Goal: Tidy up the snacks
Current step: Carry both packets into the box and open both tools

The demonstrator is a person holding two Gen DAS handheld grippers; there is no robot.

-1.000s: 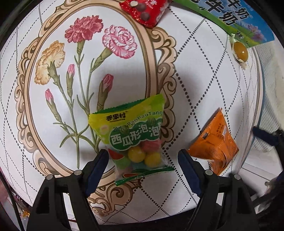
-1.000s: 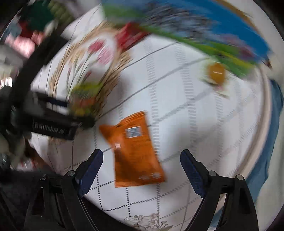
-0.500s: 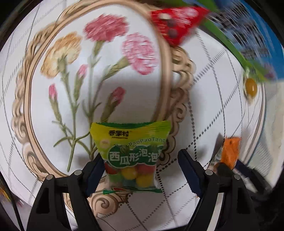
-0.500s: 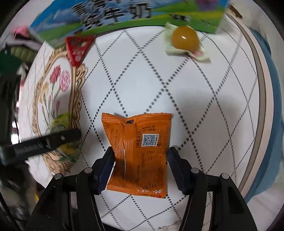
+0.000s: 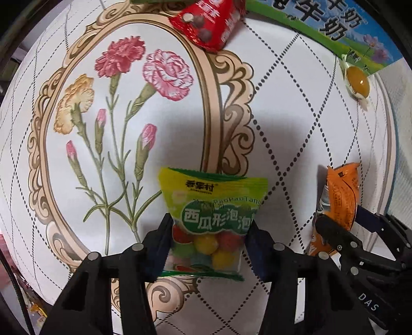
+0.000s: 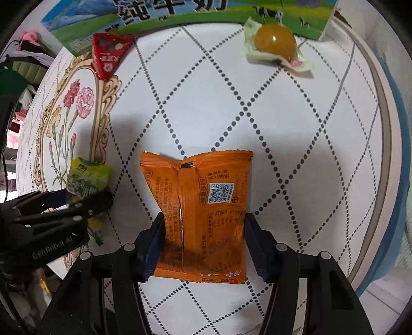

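On the tablecloth point(image 5: 296, 123), each gripper's fingers point(image 5: 159, 239) pinch a packet point(image 5: 213, 219).

Ahead of the left gripper point(image 5: 208, 239), which pinches the green candy bag point(image 5: 212, 206), the flowered cloth point(image 5: 123, 134) lies bare up to the red packet point(image 5: 208, 23) against the milk carton point(image 5: 334, 25). Before the right gripper point(image 6: 203, 244) and its orange packet point(image 6: 203, 206), bare quilting runs to the yellow jelly cup point(image 6: 274, 42). The grippers sit near each other.
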